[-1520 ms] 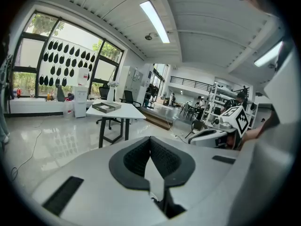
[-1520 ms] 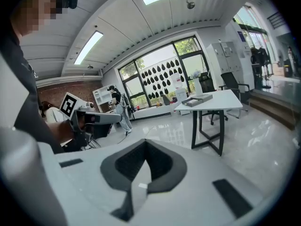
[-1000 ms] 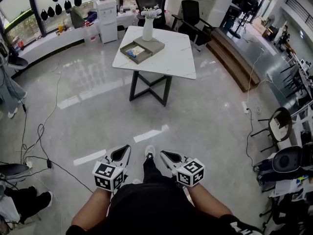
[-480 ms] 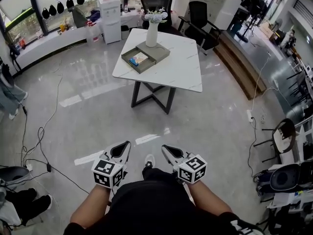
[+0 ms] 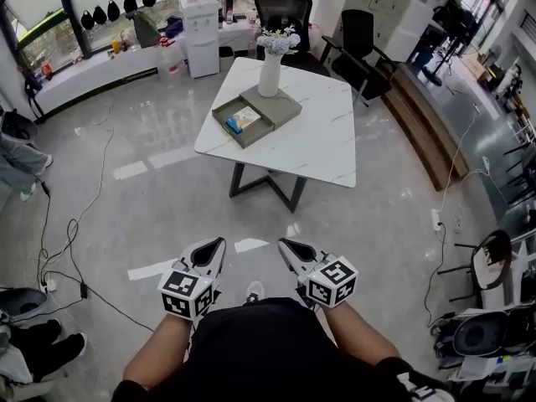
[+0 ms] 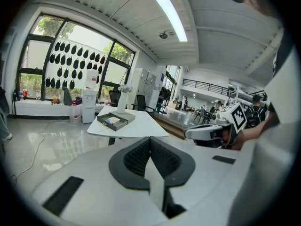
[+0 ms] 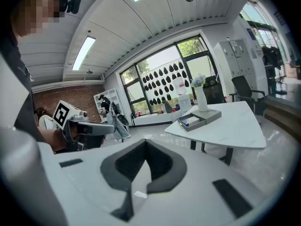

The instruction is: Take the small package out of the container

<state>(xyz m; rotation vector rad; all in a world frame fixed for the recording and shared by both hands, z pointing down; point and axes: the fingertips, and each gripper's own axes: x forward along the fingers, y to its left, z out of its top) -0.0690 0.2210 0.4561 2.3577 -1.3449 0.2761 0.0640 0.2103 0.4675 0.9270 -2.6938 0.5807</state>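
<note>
A grey container (image 5: 283, 108) lies on a white table (image 5: 318, 145), beside a white vase (image 5: 270, 74) of flowers. In its open part is a small blue and orange package (image 5: 244, 121). The container (image 6: 123, 117) and package (image 6: 112, 120) show far ahead in the left gripper view. They also appear in the right gripper view, container (image 7: 209, 115) and package (image 7: 190, 121). My left gripper (image 5: 213, 246) and right gripper (image 5: 287, 245) are held low in front of my body, well short of the table. Both are shut and empty.
Black office chairs (image 5: 285, 11) stand behind the table, next to a white water dispenser (image 5: 203, 23). Cables (image 5: 59, 249) trail over the glossy floor at the left. A wooden step (image 5: 427, 132) runs along the right. A person's legs (image 5: 17, 162) show at the far left.
The table and container now sit lower and larger in the head view, so I have come closer to them. Both grippers stay shut in front of my body.
</note>
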